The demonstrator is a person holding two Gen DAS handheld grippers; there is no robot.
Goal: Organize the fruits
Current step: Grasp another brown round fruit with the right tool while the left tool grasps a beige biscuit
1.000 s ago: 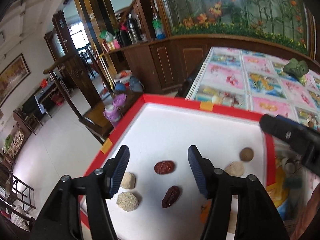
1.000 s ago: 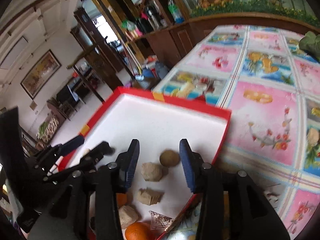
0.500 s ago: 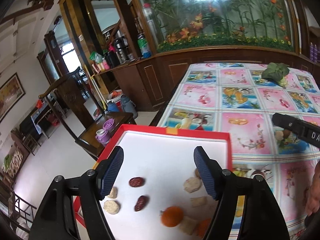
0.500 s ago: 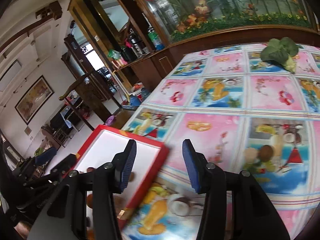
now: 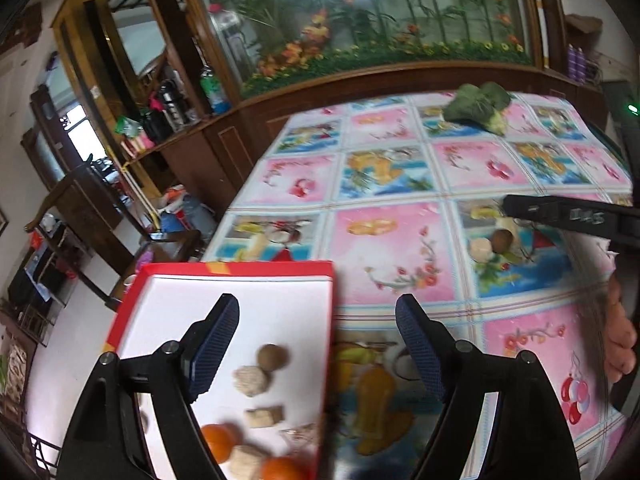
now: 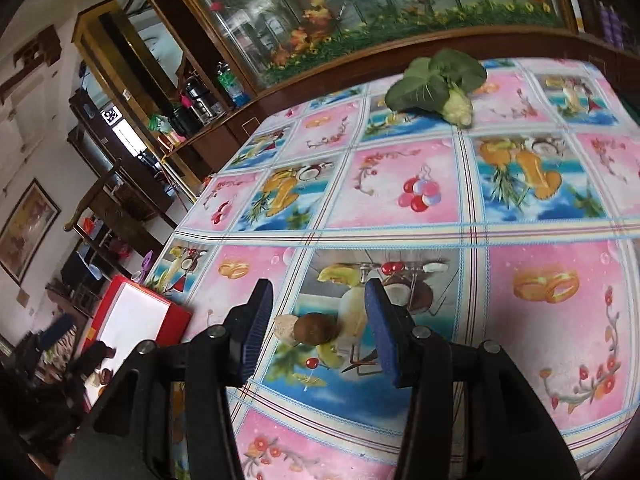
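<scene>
The right gripper [image 6: 318,330] hangs low over the tablecloth [image 6: 540,280] with its jaws parted and nothing pressed between the pads. Just ahead of the fingertips, framed by the gap, lie two small loose fruits: a brown round fruit [image 6: 316,329] and, touching it on the side of the left finger, a pale fruit [image 6: 285,327]. Neither is gripped. Much of what surrounds them is only printed pattern on the cloth, so the real pieces have to be picked out by their shadows and raised shape.

The left gripper [image 5: 318,354] is empty and its jaws are opening. It straddles the near right edge of the red tray [image 5: 224,269], whose white floor already holds an orange [image 5: 218,442], a second orange [image 5: 282,469], a brown ball [image 5: 272,357] and several pale lumps below and between the fingers. A leafy vegetable [image 6: 438,80] lies far ahead of both grippers.

The step in hand looks like collecting the strays off the cloth. To do it well, the right gripper should settle on one fruit only, probably the brown one. It should centre that fruit between the pads and come down until the tips nearly meet the cloth. A gentle close would keep a round piece from squirting sideways into its neighbour.
</scene>
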